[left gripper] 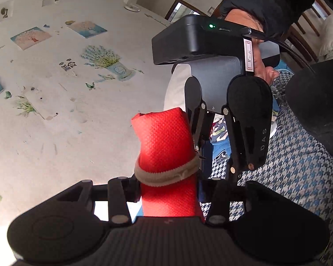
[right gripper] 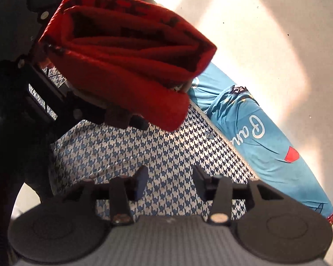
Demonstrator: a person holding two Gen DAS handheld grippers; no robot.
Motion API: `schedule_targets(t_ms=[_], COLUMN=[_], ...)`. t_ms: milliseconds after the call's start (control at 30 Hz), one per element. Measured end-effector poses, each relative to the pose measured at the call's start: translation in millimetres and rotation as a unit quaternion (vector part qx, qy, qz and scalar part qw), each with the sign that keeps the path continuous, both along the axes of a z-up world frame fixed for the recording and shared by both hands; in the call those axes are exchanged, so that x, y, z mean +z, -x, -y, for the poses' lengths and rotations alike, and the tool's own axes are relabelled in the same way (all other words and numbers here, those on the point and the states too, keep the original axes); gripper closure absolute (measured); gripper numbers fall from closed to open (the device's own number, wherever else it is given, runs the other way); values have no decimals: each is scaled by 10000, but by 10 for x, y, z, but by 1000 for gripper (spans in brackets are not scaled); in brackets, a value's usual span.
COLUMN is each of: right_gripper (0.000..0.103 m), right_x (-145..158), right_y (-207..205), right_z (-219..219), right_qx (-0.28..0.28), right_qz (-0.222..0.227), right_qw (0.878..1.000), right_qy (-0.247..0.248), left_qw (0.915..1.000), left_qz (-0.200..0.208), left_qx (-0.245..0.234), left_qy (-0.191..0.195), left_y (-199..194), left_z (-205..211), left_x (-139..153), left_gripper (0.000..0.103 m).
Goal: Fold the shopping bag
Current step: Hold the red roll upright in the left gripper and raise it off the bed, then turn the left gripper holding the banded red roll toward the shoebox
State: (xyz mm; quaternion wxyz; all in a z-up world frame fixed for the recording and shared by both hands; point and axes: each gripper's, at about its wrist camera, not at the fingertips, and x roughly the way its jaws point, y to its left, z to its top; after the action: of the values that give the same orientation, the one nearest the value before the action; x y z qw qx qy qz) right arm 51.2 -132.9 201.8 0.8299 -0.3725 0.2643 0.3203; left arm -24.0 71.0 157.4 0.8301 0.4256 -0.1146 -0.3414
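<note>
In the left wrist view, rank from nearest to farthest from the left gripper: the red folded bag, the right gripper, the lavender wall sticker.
1. Red folded bag: clamped in the left gripper, dead centre.
2. Right gripper: just beyond the bag, on the right.
3. Lavender wall sticker: on the wall behind, upper left.

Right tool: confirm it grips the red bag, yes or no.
No, the right tool stands open over houndstooth cloth; the red bag sits apart.

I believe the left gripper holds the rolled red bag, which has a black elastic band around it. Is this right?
Not quite. The band is whitish-beige, not black, as the left wrist view shows. The rest stands: the left gripper holds the rolled red bag, with the band around it.
</note>
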Motion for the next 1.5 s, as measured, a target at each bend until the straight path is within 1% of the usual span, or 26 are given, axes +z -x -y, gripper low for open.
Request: schedule_targets(t_ms=[100, 267, 367, 400, 533, 667, 900, 1067, 1367, 1433, 1500], right_gripper=[43, 31, 28, 25, 22, 15, 13, 13, 14, 14, 19], right_x=[28, 73, 101, 101, 88, 110, 118, 119, 130, 157, 190], right_y=[17, 50, 70, 83, 129, 150, 187, 241, 238, 247, 256], right_z=[-15, -42, -57, -68, -132, -194, -248, -246, -167, -88, -22], right_qx=[54, 170, 241, 260, 309, 381, 507, 613, 576, 569, 570], right_qz=[41, 101, 138, 144, 107, 96, 175, 216, 233, 249, 263], right_qw=[10000, 9998, 9996, 9995, 9994, 9992, 9985, 9978, 9980, 9979, 9976], right_qy=[-11, -35, -50, -55, -56, 10, 129, 155, -66, -191, -277], left_qw=[9998, 9995, 9995, 9995, 9995, 9994, 9990, 9990, 9988, 9989, 9989], left_qz=[136, 145, 171, 182, 228, 218, 176, 132, -21, -30, -28], left_qx=[76, 53, 72, 83, 159, 238, 402, 424, 479, 468, 449], left_qy=[-155, -281, -254, -234, -175, -105, -31, -38, 32, 69, 87], left_y=[30, 47, 63, 64, 75, 86, 108, 140, 215, 227, 234], left_z=[8, -10, -55, -68, -117, -160, -257, -285, -297, -285, -271], left_x=[-29, -24, -13, -6, 3, -9, -44, -54, -69, -64, -58], left_gripper=[58, 58, 58, 58, 58, 57, 57, 57, 55, 54, 54])
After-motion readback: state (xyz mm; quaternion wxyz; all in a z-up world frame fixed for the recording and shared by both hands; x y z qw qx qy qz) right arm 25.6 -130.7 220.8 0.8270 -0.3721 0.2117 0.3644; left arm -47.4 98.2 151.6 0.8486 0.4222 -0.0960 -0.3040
